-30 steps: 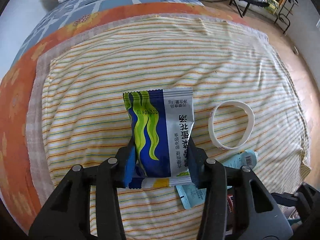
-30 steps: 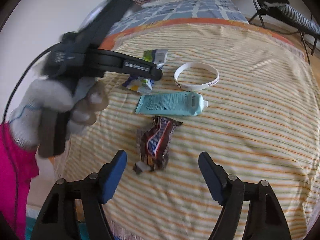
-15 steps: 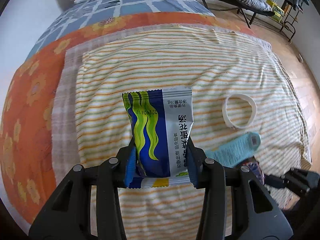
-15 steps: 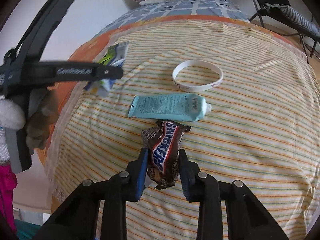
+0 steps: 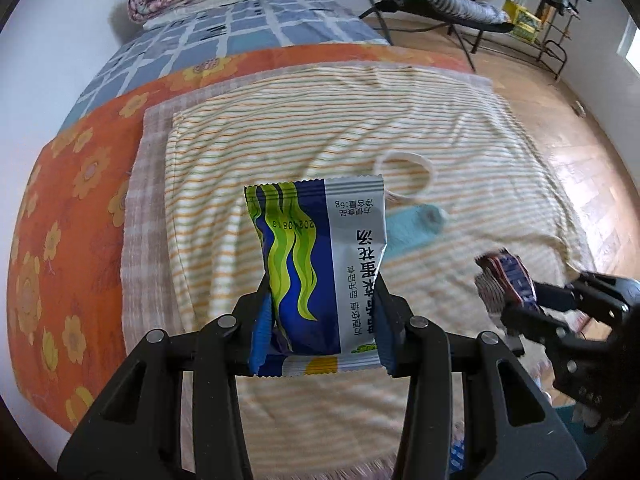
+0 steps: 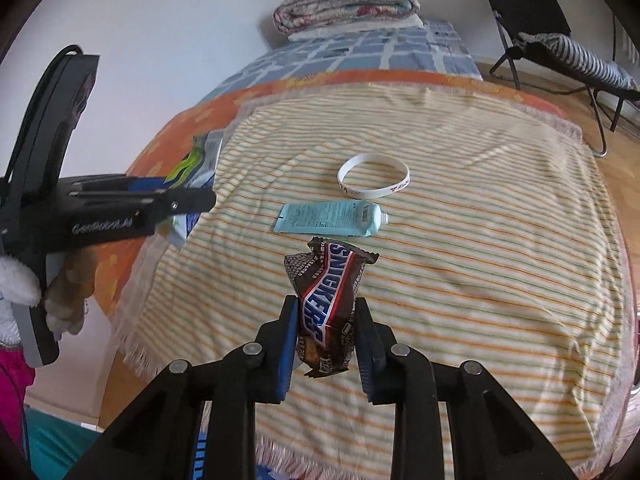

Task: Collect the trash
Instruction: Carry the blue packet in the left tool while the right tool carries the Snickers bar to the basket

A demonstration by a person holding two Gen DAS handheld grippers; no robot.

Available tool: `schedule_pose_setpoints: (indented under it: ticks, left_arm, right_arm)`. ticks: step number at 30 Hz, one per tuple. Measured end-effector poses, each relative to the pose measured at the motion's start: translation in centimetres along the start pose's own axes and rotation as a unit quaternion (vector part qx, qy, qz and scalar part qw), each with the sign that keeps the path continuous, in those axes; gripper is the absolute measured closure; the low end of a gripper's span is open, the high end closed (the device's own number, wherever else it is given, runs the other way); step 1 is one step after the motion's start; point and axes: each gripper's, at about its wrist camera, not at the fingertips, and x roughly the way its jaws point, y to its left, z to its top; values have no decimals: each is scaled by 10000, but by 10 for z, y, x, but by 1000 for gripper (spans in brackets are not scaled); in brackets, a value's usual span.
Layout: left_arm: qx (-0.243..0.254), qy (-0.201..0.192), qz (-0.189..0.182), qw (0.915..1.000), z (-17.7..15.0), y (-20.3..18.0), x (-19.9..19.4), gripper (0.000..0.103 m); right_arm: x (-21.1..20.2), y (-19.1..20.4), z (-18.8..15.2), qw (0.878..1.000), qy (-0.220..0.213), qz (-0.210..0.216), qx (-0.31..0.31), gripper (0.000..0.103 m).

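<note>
Lifted clear of the striped yellow-and-white cotton blanket since a second ago, one crumpled brown Snickers candy-bar wrapper now hangs pinched between the blue pads of the right gripper, whose jaws have just been closing around it from a wide spread. Earlier it lay flat on the blanket just below the tube.

One blue, green and silver foil snack sachet stands upright in the left gripper, the pads pressed against its lower sides; this gripper too has drawn back from the blanket, so that more of the orange flowered bedspread shows at the blanket's left edge. In the right wrist view the left gripper is seen side-on past the blanket's left edge, held by a hand in a pale glove.

Two items remain on the blanket: one pale turquoise plastic tube lying on its side near the middle, and one white rubber wristband just beyond it, the two apart. In the left wrist view, the wristband and tube are blurred.

One folded floral quilt sits beyond the blanket's far edge, and one black folding chair stands off its far right corner.
</note>
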Motion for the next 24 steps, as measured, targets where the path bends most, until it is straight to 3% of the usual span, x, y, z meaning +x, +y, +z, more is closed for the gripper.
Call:
schedule_pose_setpoints:
  ticks: [14,24]
  left_arm:
    - [-64,-196,-247,9995,-82,-37,-57,60]
    - [22,-31,-470,9989,-144,-61,-61,60]
  right_arm:
    - [-47,18,-50,9995,-140,240,-127,77]
    - [-68,28,-108,9991,-25,224,-351,77]
